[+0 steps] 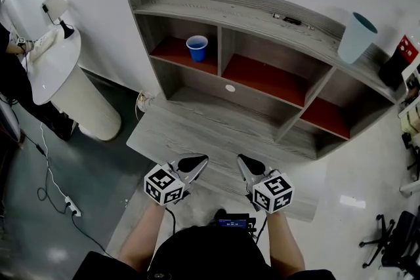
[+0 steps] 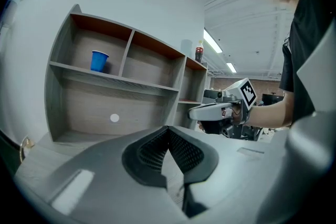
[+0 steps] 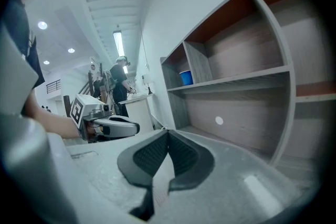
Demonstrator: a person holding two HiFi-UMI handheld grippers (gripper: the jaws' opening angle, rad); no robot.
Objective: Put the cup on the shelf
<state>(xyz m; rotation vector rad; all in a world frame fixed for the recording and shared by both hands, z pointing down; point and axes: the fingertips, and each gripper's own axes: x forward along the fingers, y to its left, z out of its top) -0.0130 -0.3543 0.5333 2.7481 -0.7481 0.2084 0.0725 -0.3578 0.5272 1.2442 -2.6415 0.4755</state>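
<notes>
A small blue cup (image 1: pixel 197 48) stands upright in the upper left compartment of the grey wooden shelf (image 1: pixel 262 16). It also shows in the left gripper view as the blue cup (image 2: pixel 99 60) and in the right gripper view as the blue cup (image 3: pixel 186 77). My left gripper (image 1: pixel 195 162) and right gripper (image 1: pixel 245 163) hover side by side over the shelf's low front ledge (image 1: pixel 190 131), far from the cup. Both are shut with nothing between the jaws, seen close up at the left gripper (image 2: pixel 168 132) and the right gripper (image 3: pixel 168 135). Each gripper view shows the other gripper beside it.
A tall pale blue cup (image 1: pixel 356 37) stands on top of the shelf at the right, near a red and black object (image 1: pixel 400 57). A white pedestal table (image 1: pixel 62 75) is at the left, with a person (image 1: pixel 12 72) beside it. Cables and a power strip (image 1: pixel 72 208) lie on the floor.
</notes>
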